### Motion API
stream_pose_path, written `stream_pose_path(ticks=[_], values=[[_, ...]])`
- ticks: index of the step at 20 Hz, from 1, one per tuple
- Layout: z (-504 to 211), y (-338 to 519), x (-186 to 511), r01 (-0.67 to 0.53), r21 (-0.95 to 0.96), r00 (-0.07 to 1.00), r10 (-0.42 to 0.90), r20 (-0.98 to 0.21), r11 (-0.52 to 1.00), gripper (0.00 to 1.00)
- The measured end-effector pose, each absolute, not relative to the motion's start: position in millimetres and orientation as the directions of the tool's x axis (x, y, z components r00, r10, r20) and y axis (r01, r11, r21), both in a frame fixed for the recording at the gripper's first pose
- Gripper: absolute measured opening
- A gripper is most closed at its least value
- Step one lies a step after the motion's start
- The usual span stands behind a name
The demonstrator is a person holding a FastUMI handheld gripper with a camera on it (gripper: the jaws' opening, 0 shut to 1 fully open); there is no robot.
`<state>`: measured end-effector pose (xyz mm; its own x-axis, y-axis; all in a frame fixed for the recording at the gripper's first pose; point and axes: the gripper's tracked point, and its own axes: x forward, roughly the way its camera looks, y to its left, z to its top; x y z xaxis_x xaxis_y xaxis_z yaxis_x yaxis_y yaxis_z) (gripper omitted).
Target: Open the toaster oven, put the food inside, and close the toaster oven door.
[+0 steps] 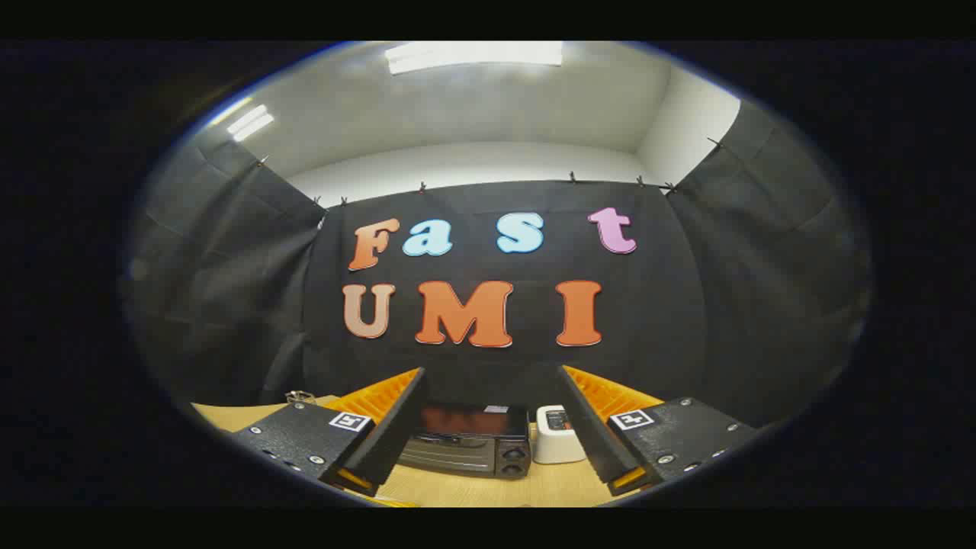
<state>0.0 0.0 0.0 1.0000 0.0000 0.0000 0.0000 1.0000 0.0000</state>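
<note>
Nothing looks done yet — the tool [492,427] hangs wide and empty, the oven [469,442] sits shut on the tabletop [473,488] beyond its fingers, all 3 steps left.

Bright ceiling panels [474,55] overhead, second fixture [250,122] to one side; booth cloth dim, rim bowed and soft, slight overall blur
</note>
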Motion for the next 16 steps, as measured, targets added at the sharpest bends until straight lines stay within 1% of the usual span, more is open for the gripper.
stream_pose_path(ticks=[4, 9, 16], values=[[-1, 2, 2, -0.007, -0.013, 1.0, 0.007, 0.005, 1.0, 0.98], [5, 6, 3, -0.025, 0.032, 0.999, 0.024, 0.032, 0.999, 0.98], [-2, 9, 14, -0.021, 0.037, 1.0, 0.02, 0.016, 0.999, 0.98]])
